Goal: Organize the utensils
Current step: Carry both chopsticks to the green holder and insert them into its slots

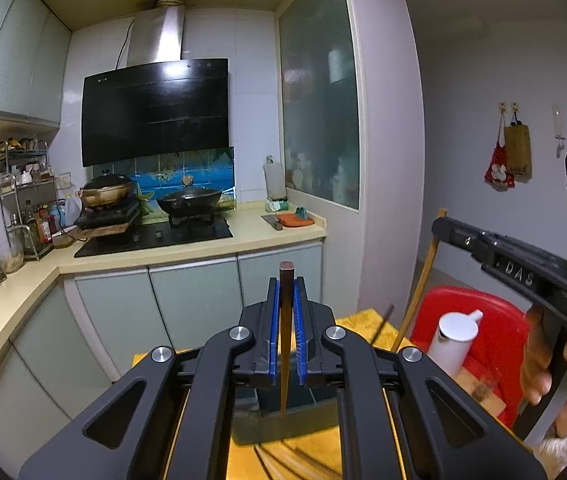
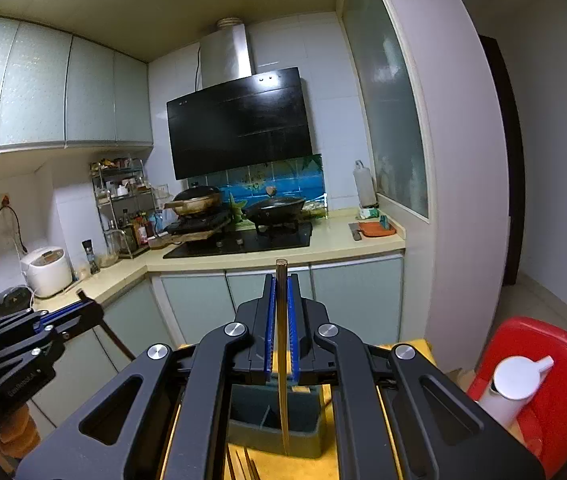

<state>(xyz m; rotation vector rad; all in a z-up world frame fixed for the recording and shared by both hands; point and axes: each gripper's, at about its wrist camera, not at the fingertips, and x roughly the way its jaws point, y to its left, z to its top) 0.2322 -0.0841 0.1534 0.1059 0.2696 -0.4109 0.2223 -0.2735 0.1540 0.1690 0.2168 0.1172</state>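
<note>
My left gripper (image 1: pixel 286 284) is shut on a dark brown chopstick (image 1: pixel 285 320), which stands upright between the blue pads. Its lower tip hangs over a grey-green utensil box (image 1: pixel 259 428) on the yellow table. My right gripper (image 2: pixel 281 280) is shut on a pale bamboo chopstick (image 2: pixel 281 340), also upright, its tip reaching down in front of the same box (image 2: pixel 255 440). Several more chopsticks (image 2: pixel 243 466) lie on the table in front of the box. Each gripper shows in the other's view: the right gripper (image 1: pixel 439 226) at the right, the left gripper (image 2: pixel 87 306) at the left.
A red stool (image 2: pixel 555 360) stands to the right of the table with a white jug (image 2: pixel 515 384) on it. Beyond the table are kitchen cabinets and a counter (image 1: pixel 267 236) with a hob and two pans. A hand (image 1: pixel 539 360) holds the right gripper's handle.
</note>
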